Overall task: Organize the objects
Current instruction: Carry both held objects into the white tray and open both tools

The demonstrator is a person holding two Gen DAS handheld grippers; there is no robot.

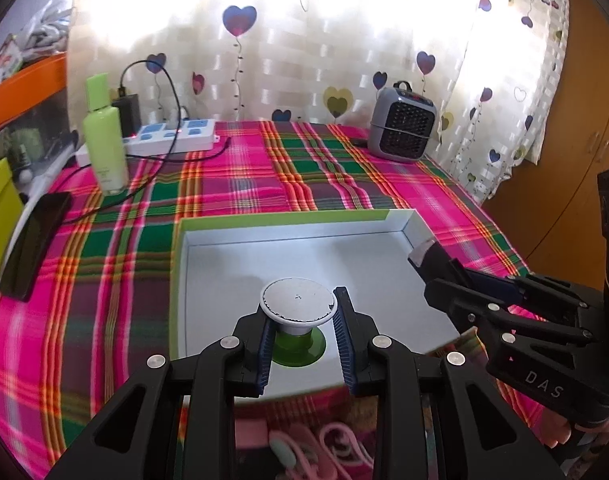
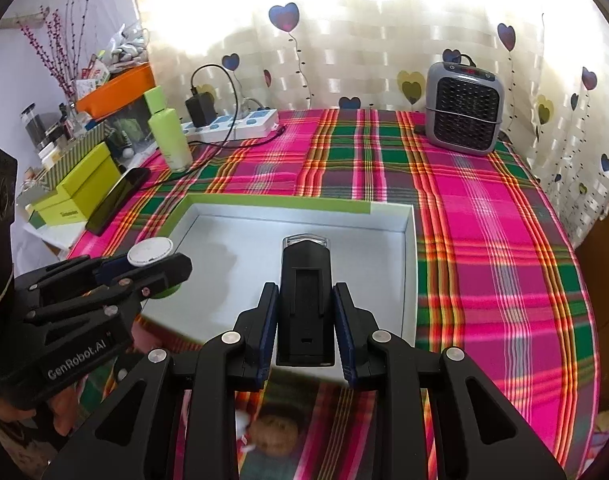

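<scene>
Green jar [image 1: 299, 344], round white lid, clamped in left fingers [image 1: 264, 344]; black device [image 2: 305, 304] clamped in right fingers [image 2: 343, 340].

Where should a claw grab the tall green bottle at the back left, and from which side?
Take the green bottle around its straight body, below the squared cap. It stands upright, so come in level from the open tablecloth side, front-right. The power strip with its cable sits just behind it and the phone lies to its left, which probably rules those sides out.

Both my claws are black plastic linkages with silver screw heads and ribbed blue pads; left claw [image 1: 304, 334] reads "GenRobot.AI", right claw [image 2: 304, 330] "DAS".
</scene>
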